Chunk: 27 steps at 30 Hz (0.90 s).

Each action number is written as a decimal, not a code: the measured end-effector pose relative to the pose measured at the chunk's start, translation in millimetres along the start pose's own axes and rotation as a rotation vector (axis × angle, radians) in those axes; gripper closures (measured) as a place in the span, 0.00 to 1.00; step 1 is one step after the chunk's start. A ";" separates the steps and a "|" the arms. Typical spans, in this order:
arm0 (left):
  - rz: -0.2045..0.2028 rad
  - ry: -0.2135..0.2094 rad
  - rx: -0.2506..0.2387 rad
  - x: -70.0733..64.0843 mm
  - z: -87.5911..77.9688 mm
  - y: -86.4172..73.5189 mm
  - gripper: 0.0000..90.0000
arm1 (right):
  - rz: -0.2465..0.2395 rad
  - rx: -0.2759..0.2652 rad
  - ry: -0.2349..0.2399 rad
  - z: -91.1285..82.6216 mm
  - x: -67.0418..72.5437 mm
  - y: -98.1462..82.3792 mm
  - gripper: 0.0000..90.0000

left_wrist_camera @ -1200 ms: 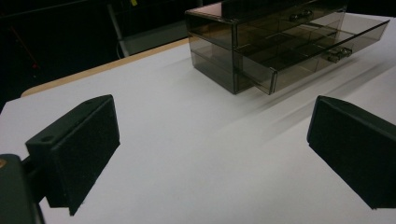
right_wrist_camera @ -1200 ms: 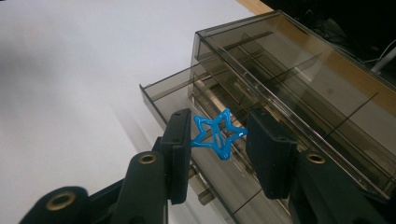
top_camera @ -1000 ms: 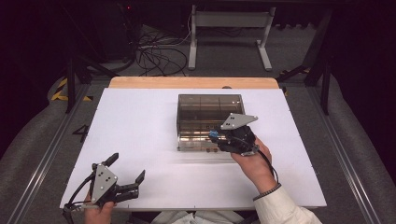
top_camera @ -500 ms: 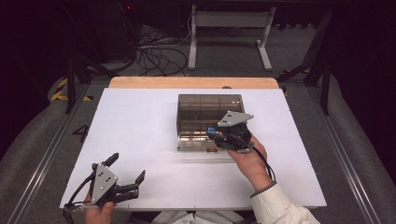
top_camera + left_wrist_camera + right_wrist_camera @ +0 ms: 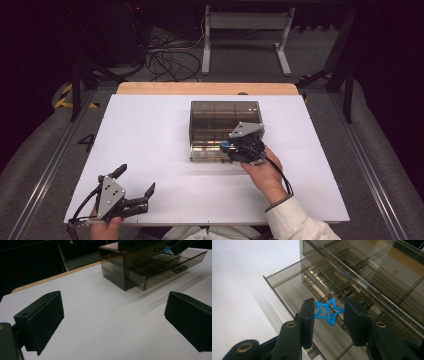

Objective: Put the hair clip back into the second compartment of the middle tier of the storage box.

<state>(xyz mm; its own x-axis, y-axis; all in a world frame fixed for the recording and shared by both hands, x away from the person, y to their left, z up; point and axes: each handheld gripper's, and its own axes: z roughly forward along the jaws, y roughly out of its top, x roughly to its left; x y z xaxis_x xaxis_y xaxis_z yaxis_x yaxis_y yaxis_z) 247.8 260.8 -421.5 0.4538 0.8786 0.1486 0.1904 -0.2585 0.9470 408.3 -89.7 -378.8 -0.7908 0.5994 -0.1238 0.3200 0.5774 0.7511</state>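
Star-shaped blue clip (image 5: pixel 327 311) was the business here, though the biggest thing in the room was the white worktop (image 5: pixel 150 130), with a smoked-plastic drawer organiser (image 5: pixel 225 117) standing near its middle. The lower drawer (image 5: pixel 294 293) of that box was pulled out toward the person, its dividers visible through the tinted walls. The right claw (image 5: pixel 329 315) hung over the open drawer, clamped on the clip by two of its points, the clip held clear of the drawer floor. The left claw (image 5: pixel 134 186) sat well apart at the near left corner of the worktop, jaws spread wide and holding nothing. I took the step in hand to be putting the clip away in the drawer. The next move, as I judged it, called for lowering into one compartment, clear of the dividers, before the jaws let go; whether small items already lay there I could not tell.
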 end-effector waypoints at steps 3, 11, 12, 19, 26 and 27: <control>-0.001 -0.001 0.000 0.0 0.4 -0.1 0.03 | -0.010 0.022 -0.017 3.0 0.7 -0.6 0.68; -0.003 -0.001 0.001 -0.3 0.9 -0.2 0.03 | 0.006 0.054 -0.021 11.8 -2.7 -3.0 0.68; -0.004 -0.001 0.001 -0.3 1.0 -0.2 0.03 | 0.009 0.058 -0.022 12.9 -2.7 -3.1 0.68; -0.004 0.001 0.002 -0.1 1.2 -0.3 0.03 | 0.019 0.083 -0.022 19.8 -3.4 -4.3 0.68; -0.004 0.001 0.003 0.3 1.4 -0.3 0.03 | 0.038 0.103 -0.019 27.0 -4.6 -4.7 0.68; -0.004 0.002 0.003 0.1 1.4 -0.4 0.03 | 0.037 0.107 -0.019 27.6 -4.8 -4.7 0.68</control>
<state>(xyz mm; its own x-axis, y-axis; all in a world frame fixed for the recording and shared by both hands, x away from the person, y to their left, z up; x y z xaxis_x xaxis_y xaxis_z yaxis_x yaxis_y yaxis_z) 249.0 260.5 -422.3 0.4517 0.8802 0.1457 0.1945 -0.2566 0.9467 425.0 -80.0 -399.6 -0.7681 0.6308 -0.1104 0.4033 0.6104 0.6818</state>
